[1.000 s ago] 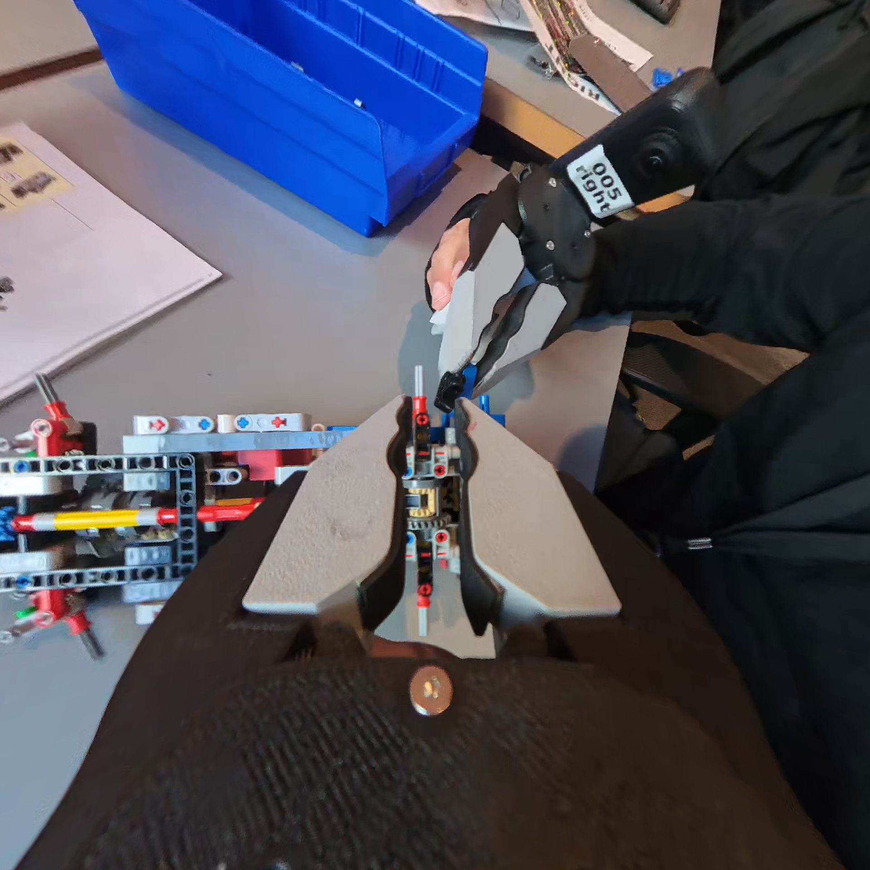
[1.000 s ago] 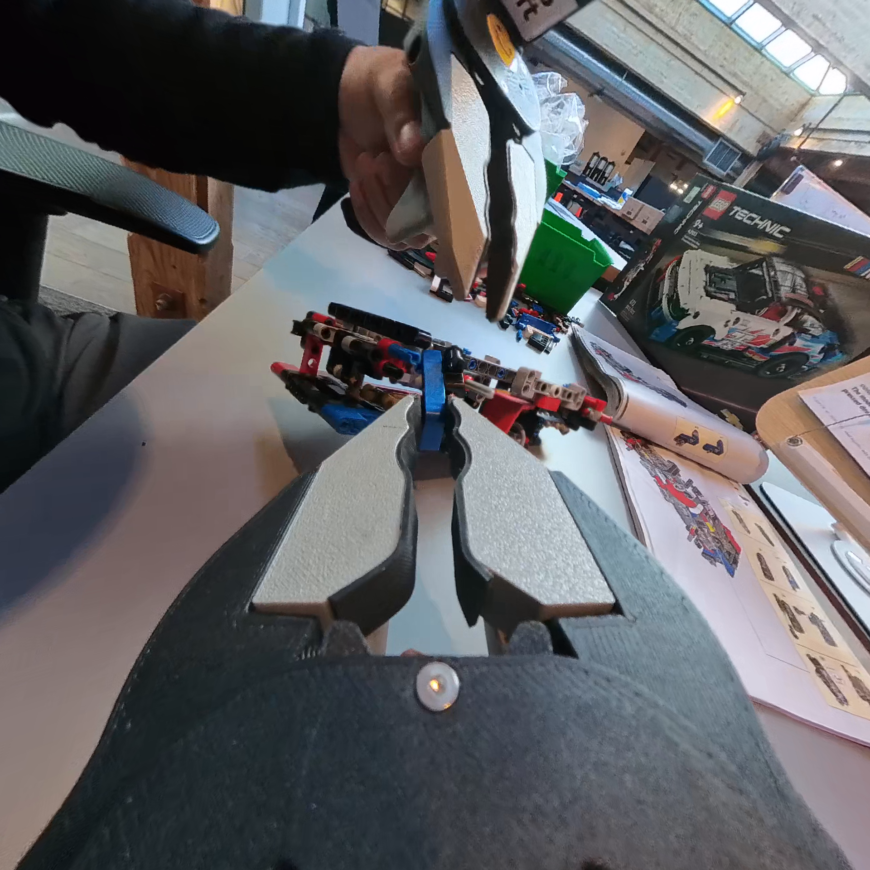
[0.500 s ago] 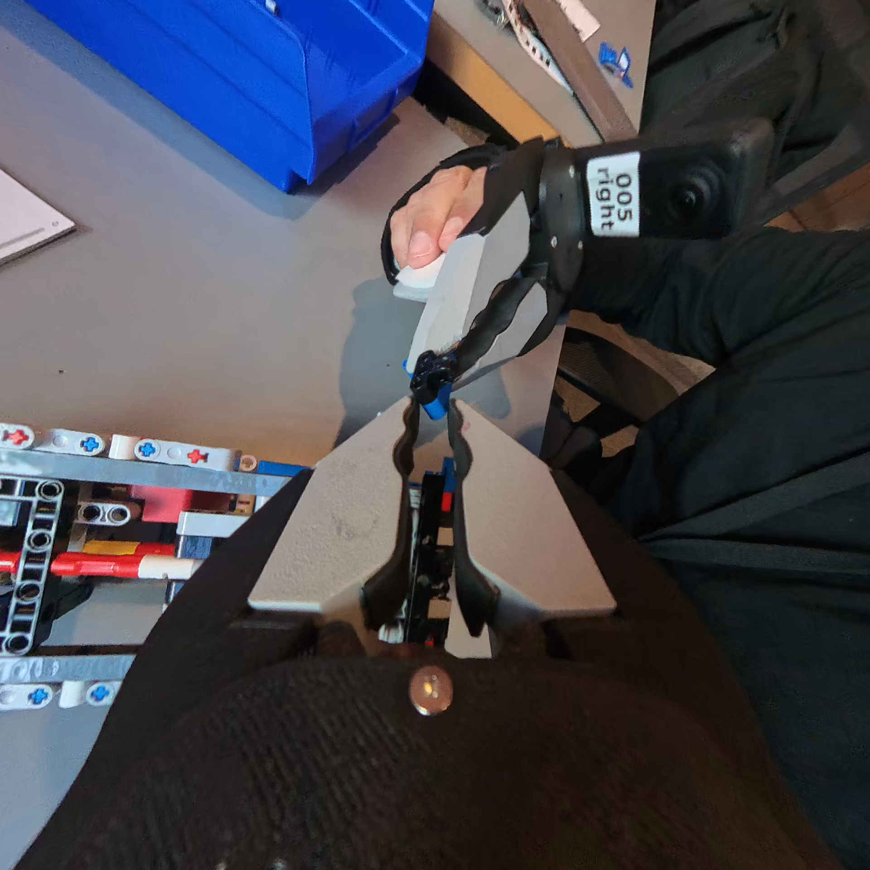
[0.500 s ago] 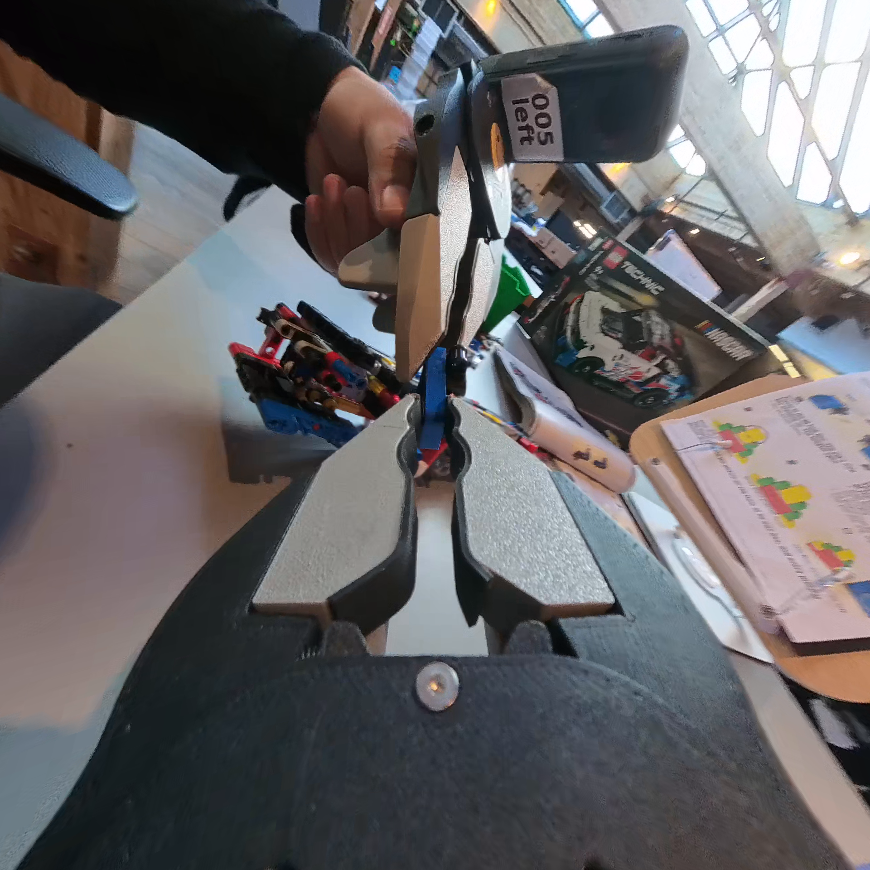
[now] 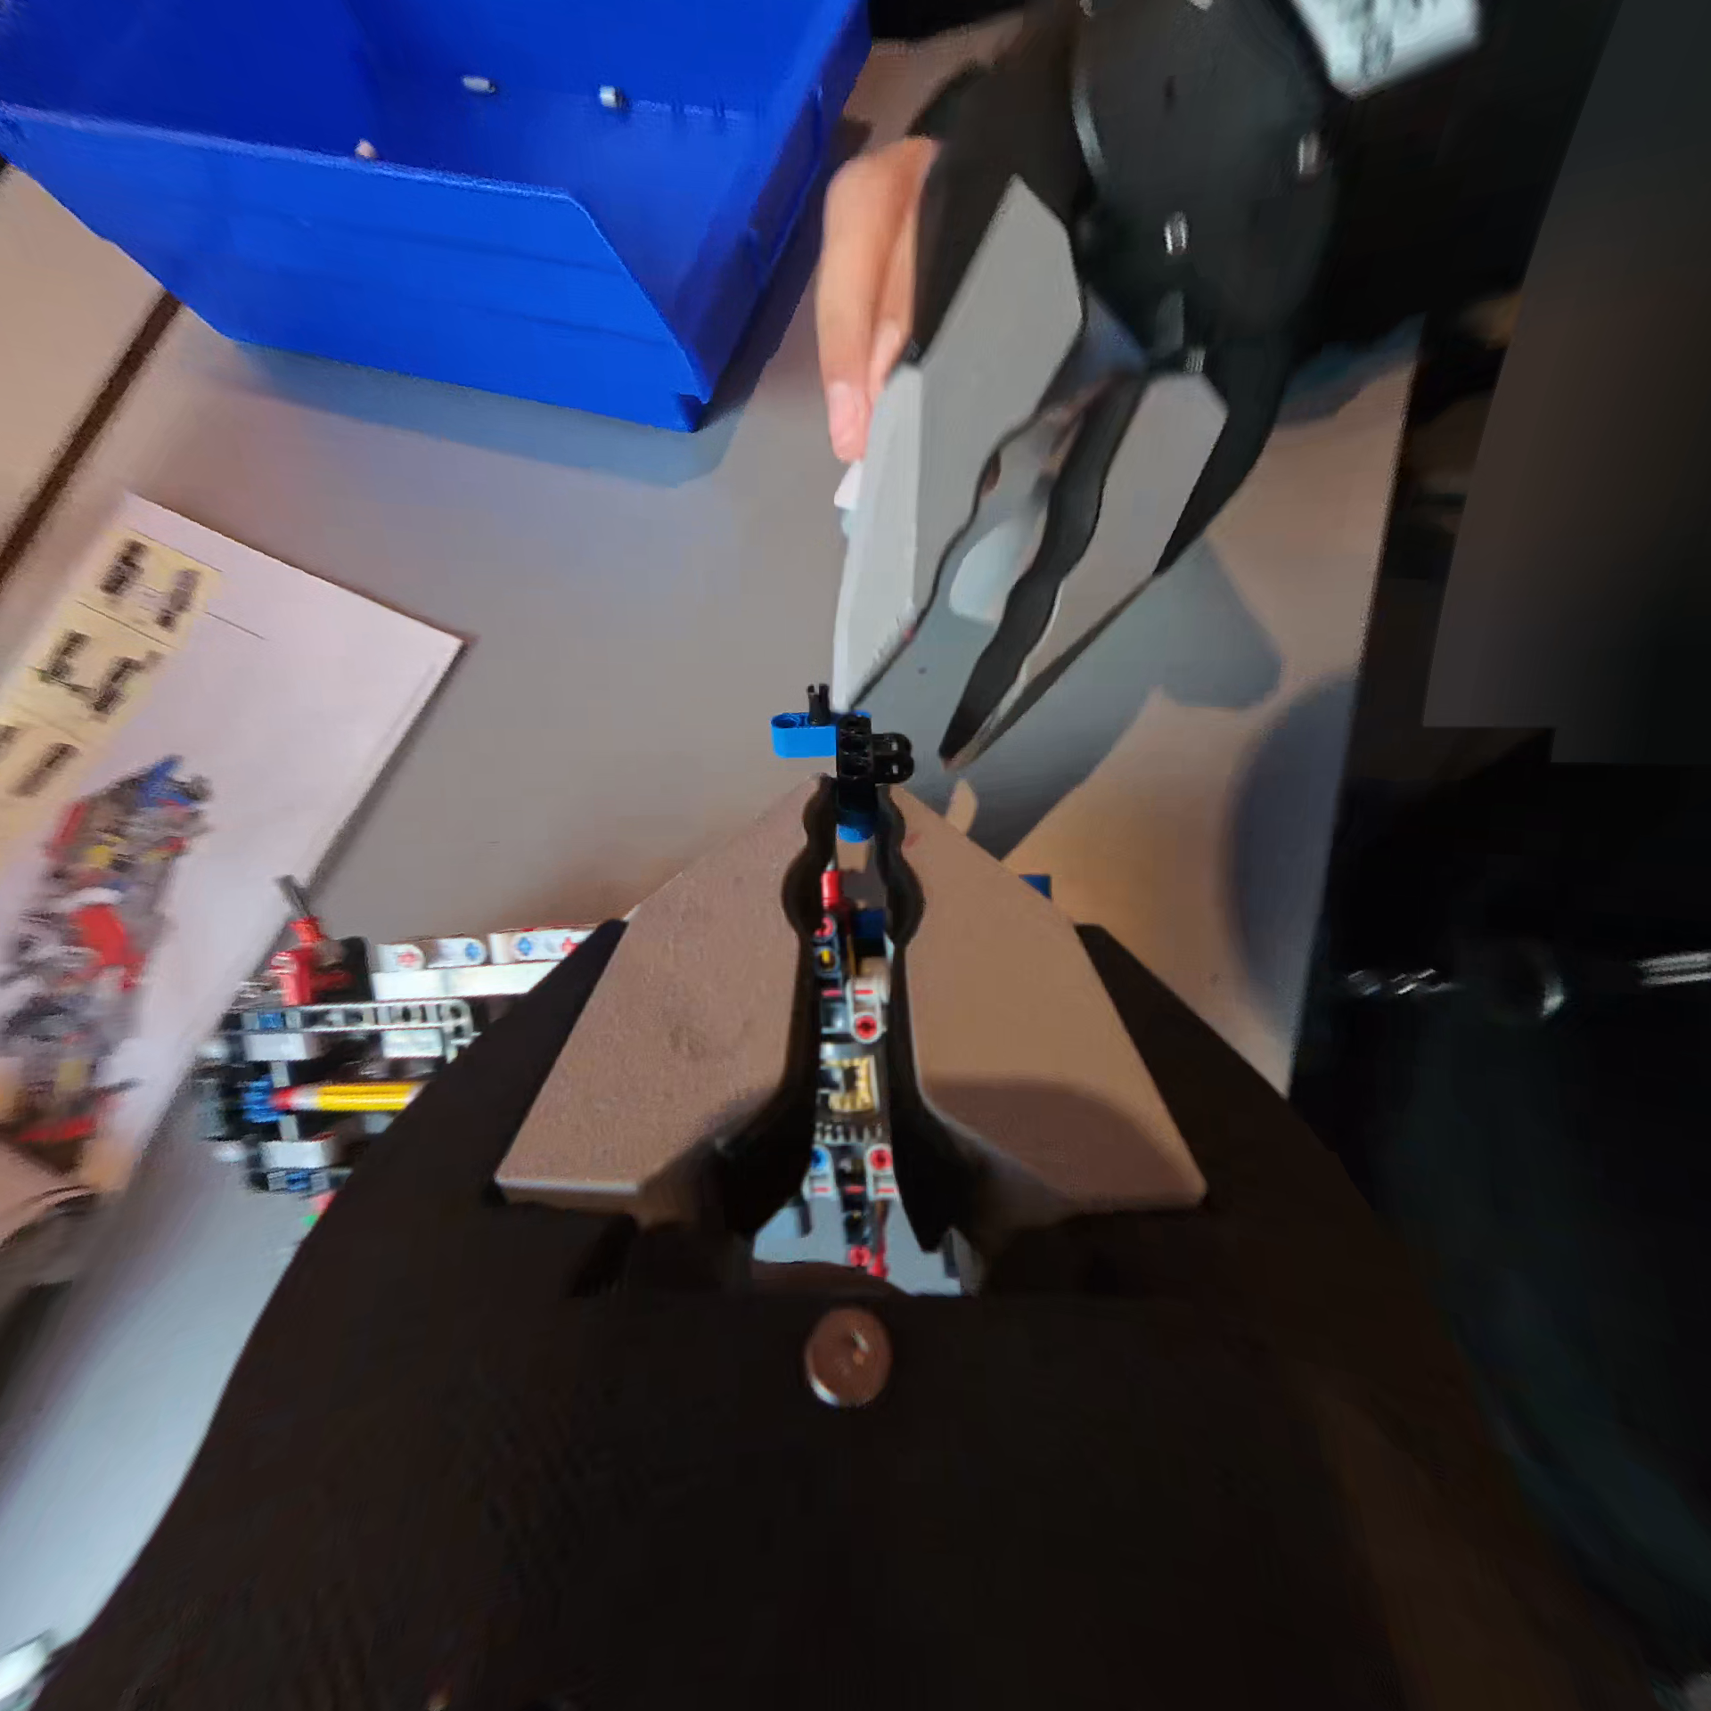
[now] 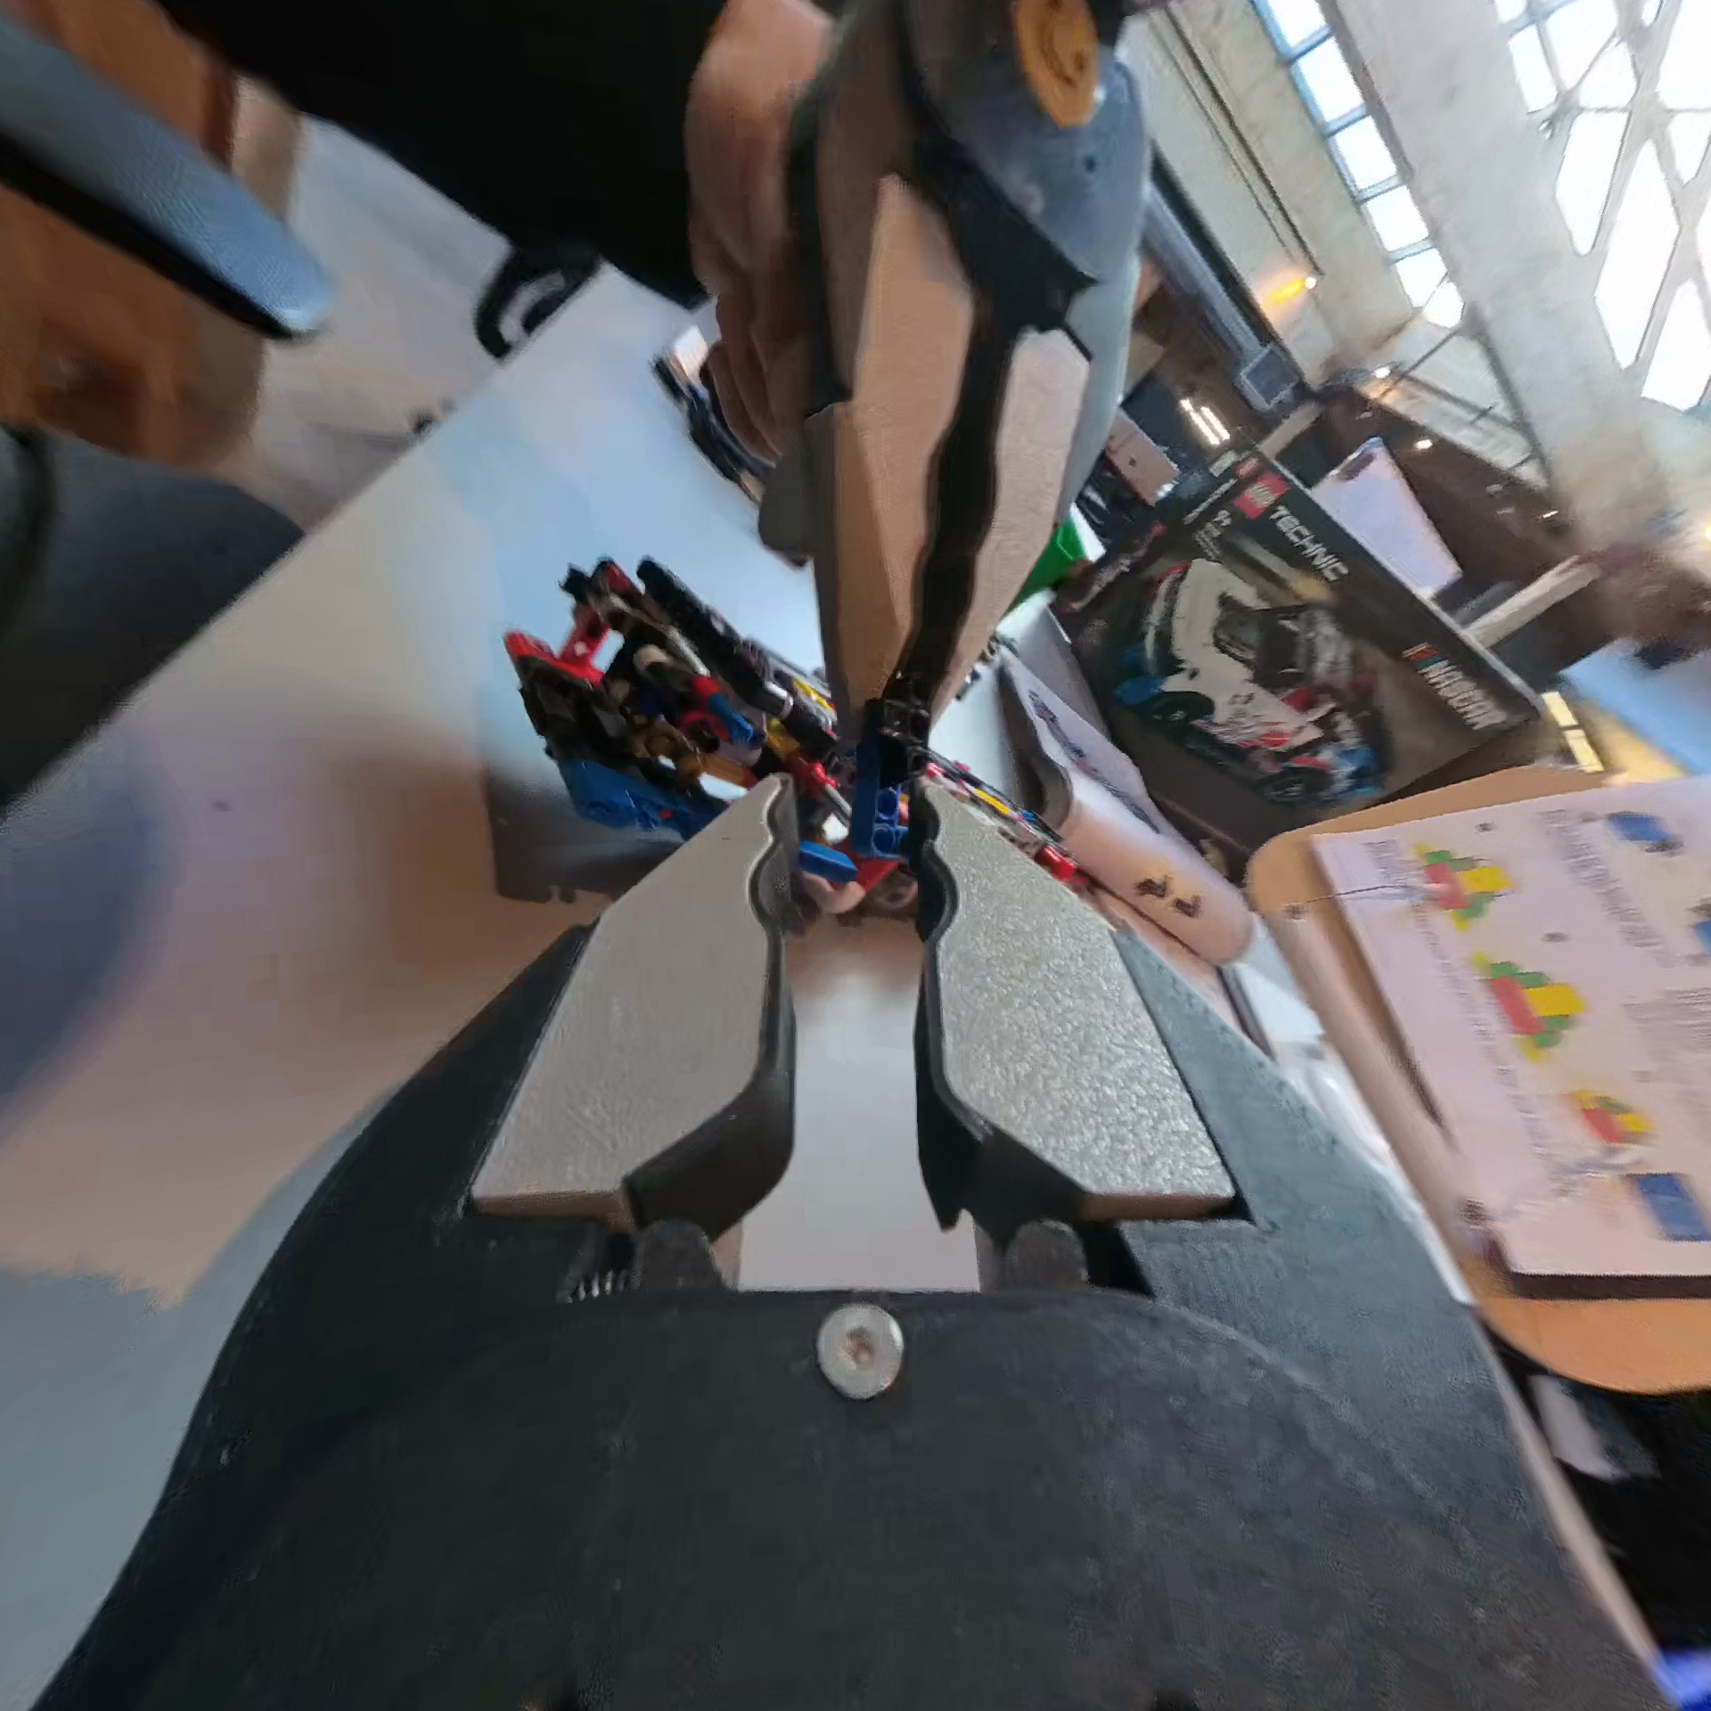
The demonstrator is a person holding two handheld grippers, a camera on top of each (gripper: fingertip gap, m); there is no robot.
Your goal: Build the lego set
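Note:
My left gripper (image 5: 852, 798) is shut on a small black-and-blue Lego sub-assembly (image 5: 866, 755), which sticks out past its tips above the table. My right gripper (image 6: 852, 794) is open and empty. Its tips stand on either side of the blue part of that piece (image 6: 878, 815) without gripping it. In the left wrist view the right gripper (image 5: 912, 713) hangs open just above and to the right of the piece. In the right wrist view the left gripper (image 6: 893, 718) comes down from above, pinching the piece. The partly built Lego chassis (image 5: 343, 1065) lies on the grey table and also shows in the right wrist view (image 6: 648, 713).
A blue bin (image 5: 463, 231) stands at the far side of the table. An open instruction booklet (image 5: 185, 741) lies to the left. The Lego set box (image 6: 1296, 648), a rolled booklet (image 6: 1139, 880) and a wooden board with printed sheets (image 6: 1528, 1018) are on the right. Both grippers' tips are close together, under 4 cm apart.
The right gripper, which was shut on the blue-and-black piece, has opened. The left gripper has closed on the piece and now holds it. Both views have swung.

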